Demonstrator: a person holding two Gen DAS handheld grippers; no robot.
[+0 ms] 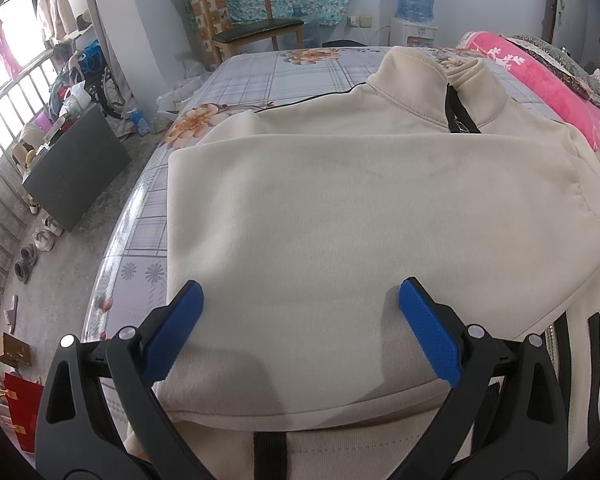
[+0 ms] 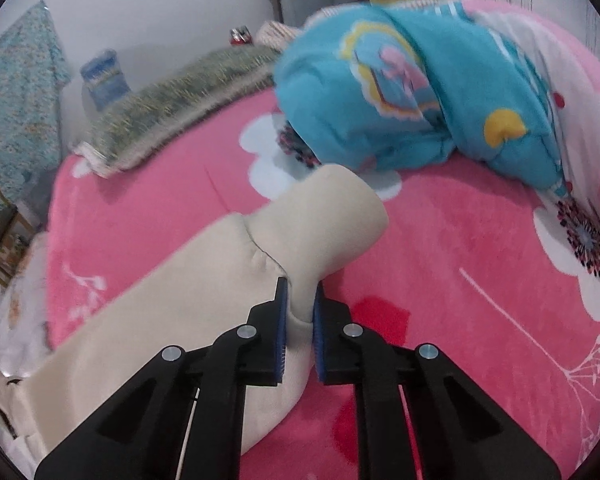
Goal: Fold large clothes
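Right gripper (image 2: pixel 299 312): I have the jaws clamped on the cream sleeve (image 2: pixel 204 292) just behind its cuff (image 2: pixel 332 220); the blue pads (image 2: pixel 283 320) pinch the fabric into a narrow waist, and the cuff flares free beyond the tips. The tool points steeply down over the pink blanket (image 2: pixel 440 280), with the sleeve trailing back and left toward the garment body. A blue patterned quilt (image 2: pixel 420 92) is bunched further out, well apart from the cuff.

Left gripper (image 1: pixel 300 300): jaws stand wide apart and hold nothing. Its pads hover over the cream jacket (image 1: pixel 380 208), near the lower hem, pitched down at the cloth. I cannot tell whether the tips touch the fabric.

The jacket lies flat on the checked floral sheet (image 1: pixel 260 76), collar (image 1: pixel 440 76) away from me, with one panel already folded across its front.

Step in hand, my reading: the right sleeve fold, sleeve gripped at the cuff end and not yet laid.

Next move calls for carrying the cuff across onto the jacket body, keeping the sleeve untwisted. The left tool could pin the body so it does not drag.
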